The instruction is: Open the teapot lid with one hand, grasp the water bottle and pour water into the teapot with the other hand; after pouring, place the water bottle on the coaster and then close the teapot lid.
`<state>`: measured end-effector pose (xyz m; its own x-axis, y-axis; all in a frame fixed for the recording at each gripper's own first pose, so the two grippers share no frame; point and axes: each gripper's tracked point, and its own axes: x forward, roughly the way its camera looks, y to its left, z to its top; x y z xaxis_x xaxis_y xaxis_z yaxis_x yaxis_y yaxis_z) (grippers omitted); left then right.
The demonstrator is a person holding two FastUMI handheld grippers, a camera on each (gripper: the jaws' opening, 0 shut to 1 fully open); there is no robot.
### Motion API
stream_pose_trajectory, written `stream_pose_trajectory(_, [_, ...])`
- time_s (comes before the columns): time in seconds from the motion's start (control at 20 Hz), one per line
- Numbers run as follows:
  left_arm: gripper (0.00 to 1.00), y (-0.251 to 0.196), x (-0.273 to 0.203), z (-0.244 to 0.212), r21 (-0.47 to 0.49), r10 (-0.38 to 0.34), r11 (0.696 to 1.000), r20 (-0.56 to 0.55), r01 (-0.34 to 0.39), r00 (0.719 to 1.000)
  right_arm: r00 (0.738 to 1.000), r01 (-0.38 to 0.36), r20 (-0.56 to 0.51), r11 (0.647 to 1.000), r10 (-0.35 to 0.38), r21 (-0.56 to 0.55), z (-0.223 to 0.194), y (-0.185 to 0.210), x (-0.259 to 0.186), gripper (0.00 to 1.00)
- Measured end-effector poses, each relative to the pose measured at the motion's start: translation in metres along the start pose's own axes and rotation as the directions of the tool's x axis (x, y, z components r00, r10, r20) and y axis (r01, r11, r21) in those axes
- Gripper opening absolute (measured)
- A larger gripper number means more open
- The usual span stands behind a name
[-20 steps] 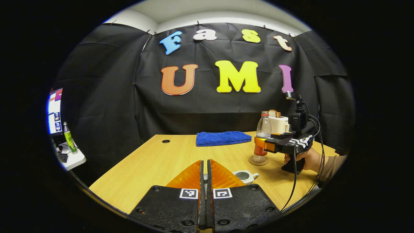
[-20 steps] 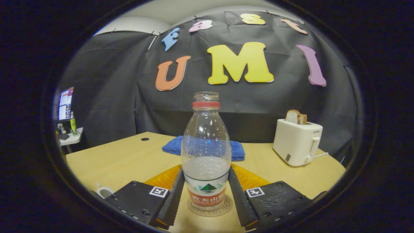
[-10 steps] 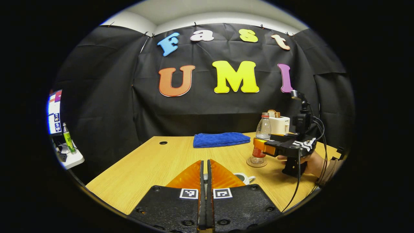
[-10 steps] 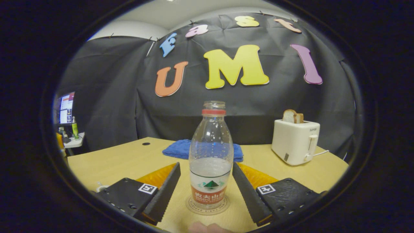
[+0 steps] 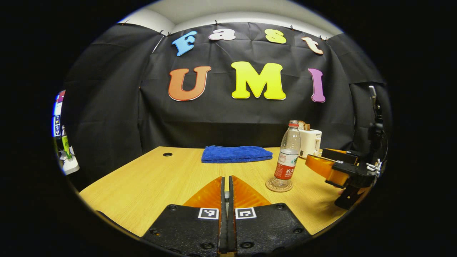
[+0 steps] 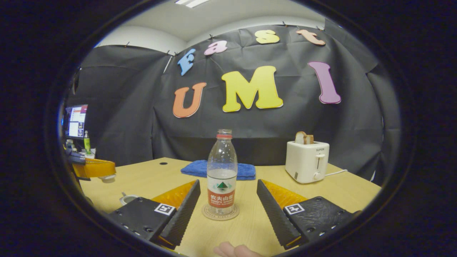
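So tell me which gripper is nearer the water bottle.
Right. The right gripper sits just short of the water bottle on its coaster, fingers open, not touching. The left gripper is farther away, with the bottle ahead to its right.

blue towel (image 6: 217,170) folded, table (image 6: 342,189) rear | toaster (image 6: 306,161) right, bread in slots

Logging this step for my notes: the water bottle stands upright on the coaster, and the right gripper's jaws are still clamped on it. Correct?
Not quite. The water bottle does stand upright on the coaster, but the right gripper is not clamped on it: its jaws are spread wide and drawn back, with table visible between each and the bottle. The right gripper view shows this.
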<state>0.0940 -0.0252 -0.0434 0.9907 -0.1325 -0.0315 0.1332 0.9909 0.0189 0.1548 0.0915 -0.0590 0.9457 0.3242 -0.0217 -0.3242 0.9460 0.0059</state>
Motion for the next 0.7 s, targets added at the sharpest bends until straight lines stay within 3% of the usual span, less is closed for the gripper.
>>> stream_pose_trajectory(0.35, [0.03,-0.022,0.021,-0.031,0.046,-0.009,0.999,-0.059,0.012,0.998,0.999,-0.037,0.029,0.998,0.035,0.058,0.006,-0.002,-0.029,0.95])
stream_pose_trajectory(0.7, [0.04,-0.022,0.021,-0.036,0.042,0.005,0.999,-0.064,-0.003,0.998,0.999,-0.035,0.01,0.996,0.034,0.084,-0.001,-0.007,-0.026,0.95])
